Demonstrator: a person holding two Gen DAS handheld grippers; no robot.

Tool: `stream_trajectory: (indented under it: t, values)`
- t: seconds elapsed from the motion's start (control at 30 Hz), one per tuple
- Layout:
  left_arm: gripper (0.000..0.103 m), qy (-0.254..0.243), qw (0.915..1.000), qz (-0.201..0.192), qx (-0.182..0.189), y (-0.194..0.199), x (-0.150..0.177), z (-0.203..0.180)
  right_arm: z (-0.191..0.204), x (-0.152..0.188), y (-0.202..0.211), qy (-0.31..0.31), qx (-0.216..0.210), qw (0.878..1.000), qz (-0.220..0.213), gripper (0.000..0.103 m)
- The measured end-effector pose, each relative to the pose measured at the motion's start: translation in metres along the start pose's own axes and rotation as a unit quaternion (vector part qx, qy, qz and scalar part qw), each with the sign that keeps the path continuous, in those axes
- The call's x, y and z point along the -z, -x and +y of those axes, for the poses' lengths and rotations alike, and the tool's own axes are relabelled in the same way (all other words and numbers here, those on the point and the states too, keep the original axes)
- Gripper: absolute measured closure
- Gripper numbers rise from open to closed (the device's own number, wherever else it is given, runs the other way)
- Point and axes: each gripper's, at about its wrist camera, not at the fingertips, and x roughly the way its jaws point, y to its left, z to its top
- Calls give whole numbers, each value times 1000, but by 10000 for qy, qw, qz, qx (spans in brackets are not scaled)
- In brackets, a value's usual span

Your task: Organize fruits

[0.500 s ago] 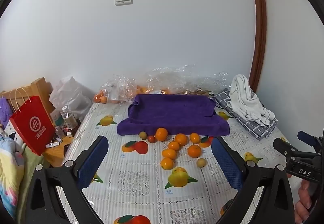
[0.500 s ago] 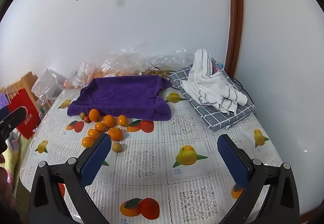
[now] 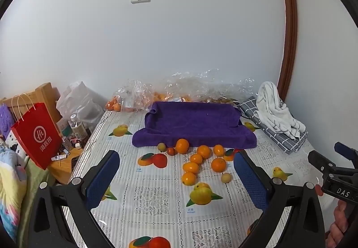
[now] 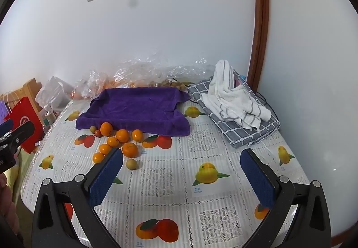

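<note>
Although nothing has moved since half a second ago, the oranges (image 3: 196, 164) lie loose before the purple towel (image 3: 192, 127), and both the left gripper (image 3: 176, 178) and the right gripper (image 4: 181, 177) hang wide, empty; sorting seems unstarted.

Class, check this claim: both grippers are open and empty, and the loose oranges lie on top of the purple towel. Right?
Not quite. The oranges lie on the tablecloth in front of the purple towel, not on it, as the left wrist view shows. The rest holds.

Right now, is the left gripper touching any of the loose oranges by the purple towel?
Apart. The left wrist view shows the left gripper open, with bare tablecloth between both fingers and the oranges.
</note>
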Motion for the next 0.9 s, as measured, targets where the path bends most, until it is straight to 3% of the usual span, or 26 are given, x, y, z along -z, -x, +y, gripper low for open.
stream_trajectory:
  t: [0.9]
  values:
    - [0, -29, 10000, 9, 93, 2, -2, -4, 4, -2, 10, 88, 1, 9999, -124, 0]
